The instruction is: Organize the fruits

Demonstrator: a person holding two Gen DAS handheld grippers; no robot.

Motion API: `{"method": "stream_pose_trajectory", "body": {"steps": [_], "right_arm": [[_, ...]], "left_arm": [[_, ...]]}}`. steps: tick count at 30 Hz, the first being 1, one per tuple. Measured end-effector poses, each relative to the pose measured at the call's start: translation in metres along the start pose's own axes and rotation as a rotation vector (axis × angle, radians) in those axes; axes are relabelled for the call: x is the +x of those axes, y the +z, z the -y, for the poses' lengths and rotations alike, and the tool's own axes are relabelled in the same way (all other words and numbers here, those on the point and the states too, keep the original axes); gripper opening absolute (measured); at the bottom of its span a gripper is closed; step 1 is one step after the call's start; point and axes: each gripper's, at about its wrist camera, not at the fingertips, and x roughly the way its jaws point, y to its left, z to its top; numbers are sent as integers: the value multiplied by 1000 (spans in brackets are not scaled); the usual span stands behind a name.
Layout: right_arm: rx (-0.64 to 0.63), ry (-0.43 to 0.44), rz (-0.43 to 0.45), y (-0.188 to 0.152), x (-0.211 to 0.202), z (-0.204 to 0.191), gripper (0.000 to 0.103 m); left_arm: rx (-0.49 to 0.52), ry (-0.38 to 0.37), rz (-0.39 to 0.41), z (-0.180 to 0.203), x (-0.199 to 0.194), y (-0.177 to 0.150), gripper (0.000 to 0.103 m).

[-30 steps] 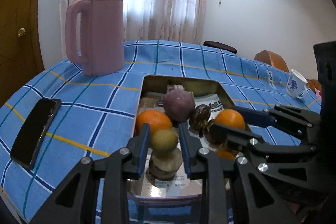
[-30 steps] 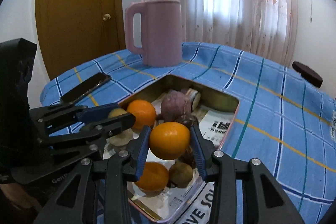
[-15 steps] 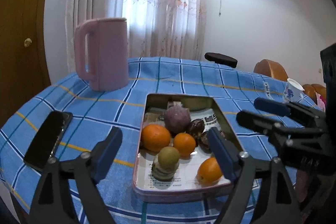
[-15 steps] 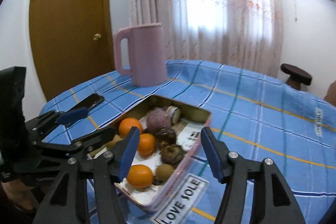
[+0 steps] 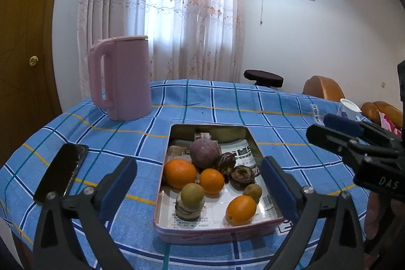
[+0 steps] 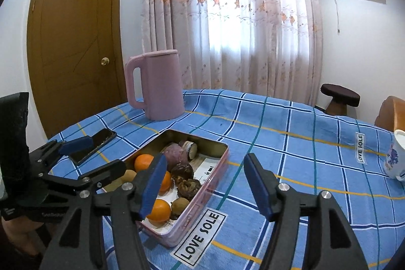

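A pink metal tin (image 5: 217, 232) sits on the blue checked tablecloth and holds the fruit: three oranges (image 5: 180, 173), a purple fruit (image 5: 204, 154), two dark wrinkled fruits (image 5: 241, 177) and small green-brown fruits (image 5: 192, 194). The tin also shows in the right wrist view (image 6: 202, 196). My left gripper (image 5: 198, 190) is open and empty, held back above the tin's near end. My right gripper (image 6: 205, 182) is open and empty, over the tin's right rim; it also shows in the left wrist view (image 5: 339, 129).
A pink jug (image 5: 121, 77) stands behind the tin to the left. A black phone (image 5: 62, 172) lies left of the tin. A white cup with blue flowers (image 6: 395, 156) stands at the far right. A dark stool (image 6: 340, 94) and an orange chair are beyond the table.
Both grippers have let go of their fruit in the tin, opened wide and drawn back and up. An orange and a green-brown fruit now lie in the tin.
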Motion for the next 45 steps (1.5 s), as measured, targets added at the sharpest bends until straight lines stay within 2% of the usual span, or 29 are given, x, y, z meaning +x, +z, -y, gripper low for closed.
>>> {"method": "stream_pose_trajectory", "body": {"steps": [20,31,36,45], "right_arm": [[26,-44,44,-2,-22,15,67],[23,-85,76,-4,-37,22,67],[22,-115,95,-4,-46,29,67],[69,-139,99,-11,-52,48,67]], "left_arm": [[49,12,-6,16,-2,2,103],[62,-16,21,25,-13,10,103],[50,-22,10,26,-10,17,103],[62,-48,-30,36,-2,11,103]]}}
